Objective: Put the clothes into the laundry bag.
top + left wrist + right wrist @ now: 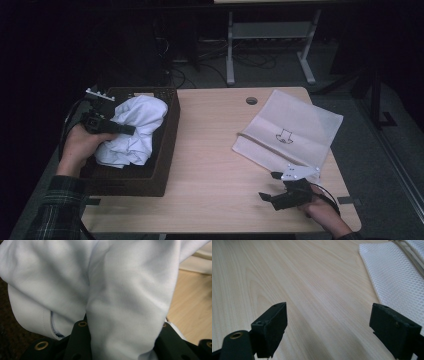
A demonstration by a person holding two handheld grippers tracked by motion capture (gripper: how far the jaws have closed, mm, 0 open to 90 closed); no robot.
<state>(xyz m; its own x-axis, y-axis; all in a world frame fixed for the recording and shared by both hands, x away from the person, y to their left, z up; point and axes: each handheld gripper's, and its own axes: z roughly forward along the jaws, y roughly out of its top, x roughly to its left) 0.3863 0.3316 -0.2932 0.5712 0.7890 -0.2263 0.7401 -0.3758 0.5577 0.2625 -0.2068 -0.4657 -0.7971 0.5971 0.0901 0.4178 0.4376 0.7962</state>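
left gripper is in the dark box at nine o'clock on the table, jaws clamped on the bunched white cloth lying in it. right gripper sits at five o'clock, jaws wide apart, just beside the mesh bag.

A box sits on the left part of the table, and a crumpled cloth lies in it. The left gripper reaches into the box from its left side, against the cloth. A mesh bag lies flat on the table's right part. The right gripper is over the table's near right edge, just in front of the bag.
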